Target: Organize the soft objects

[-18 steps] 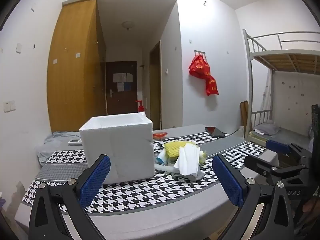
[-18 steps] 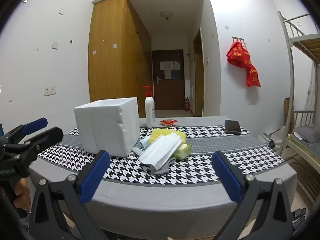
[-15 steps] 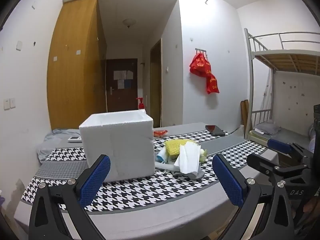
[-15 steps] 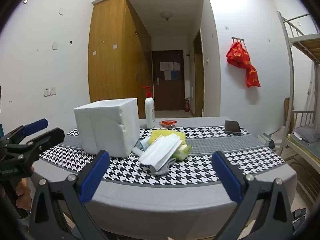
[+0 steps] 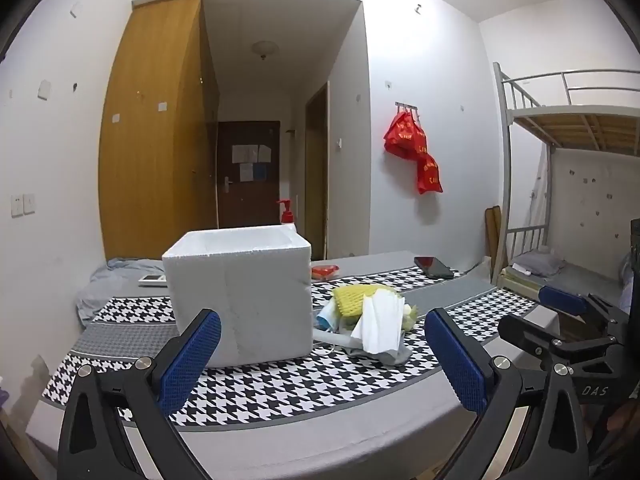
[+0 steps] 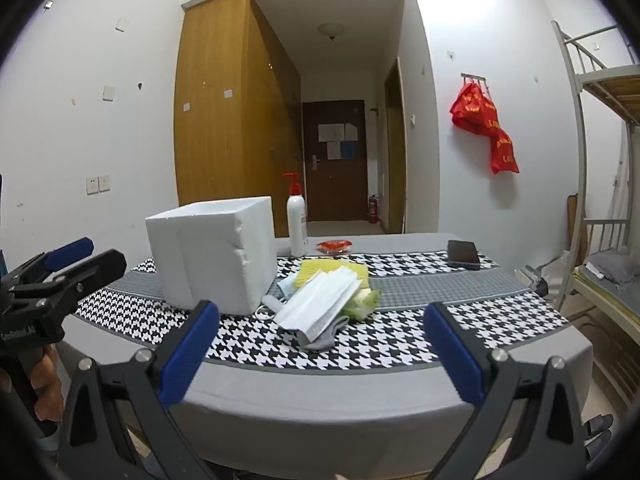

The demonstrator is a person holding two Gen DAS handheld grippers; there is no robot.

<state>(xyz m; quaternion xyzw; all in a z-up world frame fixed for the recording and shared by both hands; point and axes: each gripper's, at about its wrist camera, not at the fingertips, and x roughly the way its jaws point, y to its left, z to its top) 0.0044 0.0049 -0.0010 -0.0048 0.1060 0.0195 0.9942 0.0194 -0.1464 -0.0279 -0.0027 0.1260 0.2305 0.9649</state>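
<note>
both the left gripper [image 5: 322,358] and the right gripper [image 6: 320,354] are wide apart with nothing in them, held back from the table [image 6: 360,396]. the pile of soft things [image 6: 326,296], with white face masks [image 6: 320,302] on top, sits touching the white foam box [image 6: 214,254], at about 3 o'clock from it. grabbing the top mask could drag the whole pile along, or bump the light box and push it away.

text: "DAS" | on: right tongs [image 5: 568,344], black body | other print: too small to read
</note>
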